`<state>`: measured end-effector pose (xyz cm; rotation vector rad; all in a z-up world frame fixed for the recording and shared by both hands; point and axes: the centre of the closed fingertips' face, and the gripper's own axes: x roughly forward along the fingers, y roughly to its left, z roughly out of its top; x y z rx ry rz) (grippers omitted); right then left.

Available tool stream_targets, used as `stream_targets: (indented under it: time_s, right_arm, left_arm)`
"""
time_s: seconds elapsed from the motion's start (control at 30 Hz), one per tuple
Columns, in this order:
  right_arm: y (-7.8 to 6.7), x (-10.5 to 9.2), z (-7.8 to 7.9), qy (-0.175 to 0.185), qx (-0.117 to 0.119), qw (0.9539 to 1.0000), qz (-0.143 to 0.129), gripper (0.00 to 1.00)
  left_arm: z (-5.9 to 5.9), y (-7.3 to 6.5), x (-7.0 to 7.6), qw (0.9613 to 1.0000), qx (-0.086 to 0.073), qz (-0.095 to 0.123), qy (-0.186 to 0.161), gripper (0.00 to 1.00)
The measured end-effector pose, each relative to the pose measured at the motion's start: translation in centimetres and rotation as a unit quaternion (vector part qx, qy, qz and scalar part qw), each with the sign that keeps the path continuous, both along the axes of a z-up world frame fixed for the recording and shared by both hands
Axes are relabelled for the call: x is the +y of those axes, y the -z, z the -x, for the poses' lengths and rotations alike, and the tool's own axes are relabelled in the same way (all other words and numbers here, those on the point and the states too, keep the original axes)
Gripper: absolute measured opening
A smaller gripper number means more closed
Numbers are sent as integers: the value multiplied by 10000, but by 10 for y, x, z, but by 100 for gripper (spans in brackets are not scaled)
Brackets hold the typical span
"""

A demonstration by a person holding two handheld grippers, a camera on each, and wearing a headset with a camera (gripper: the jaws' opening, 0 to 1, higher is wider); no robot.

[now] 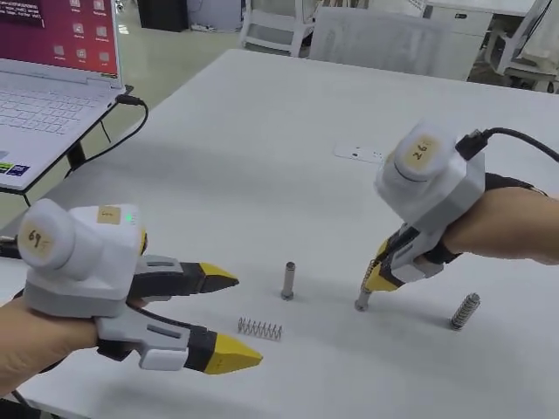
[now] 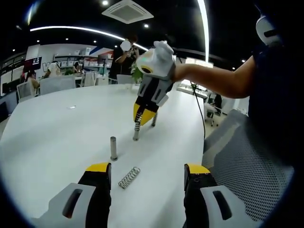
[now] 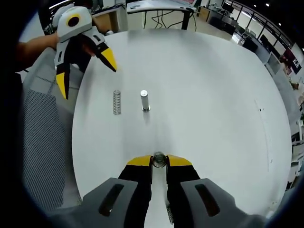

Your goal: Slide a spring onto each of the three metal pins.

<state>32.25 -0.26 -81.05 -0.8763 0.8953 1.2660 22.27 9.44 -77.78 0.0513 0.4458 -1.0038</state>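
Two tongs work over the white worktop (image 1: 262,131). The right tongs (image 1: 377,281) are clenched on a metal pin (image 1: 362,301), gripping it near its top while its foot touches the worktop. In the right gripper view the pin's round end sits between the closed jaws. The left tongs (image 1: 229,319) are spread wide and grasp nothing. A loose spring (image 1: 259,329) lies flat on the worktop just ahead of them, in line with the gap. A second pin (image 1: 288,281) stands upright and bare just beyond that spring, between the two tongs. On the far side of the right tongs an upright spring (image 1: 465,311) stands slightly tilted; whether a pin is inside it I cannot tell. A laptop (image 1: 52,96) sits open at the far left.
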Motion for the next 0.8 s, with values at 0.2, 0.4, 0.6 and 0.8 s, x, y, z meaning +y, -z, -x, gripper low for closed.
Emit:
stream_targets:
  time_s: [0.2, 0.4, 0.6, 0.8]
  right_arm:
    - [8, -2, 2, -2, 54, 10000, 73, 9]
    - [15, -4, 4, 13, 93, 9999, 106, 9]
    - [18, -6, 6, 13, 107, 9998, 150, 9]
    - [24, -7, 7, 11, 151, 9997, 199, 9]
  left_arm:
    - [0, 0, -1, 10000, 4, -5, 8, 57]
    - [-1, 0, -2, 10000, 9, -18, 15, 57]
    - [0, 0, -2, 10000, 13, -20, 21, 56]
    - [1, 0, -3, 10000, 22, -24, 28, 56]
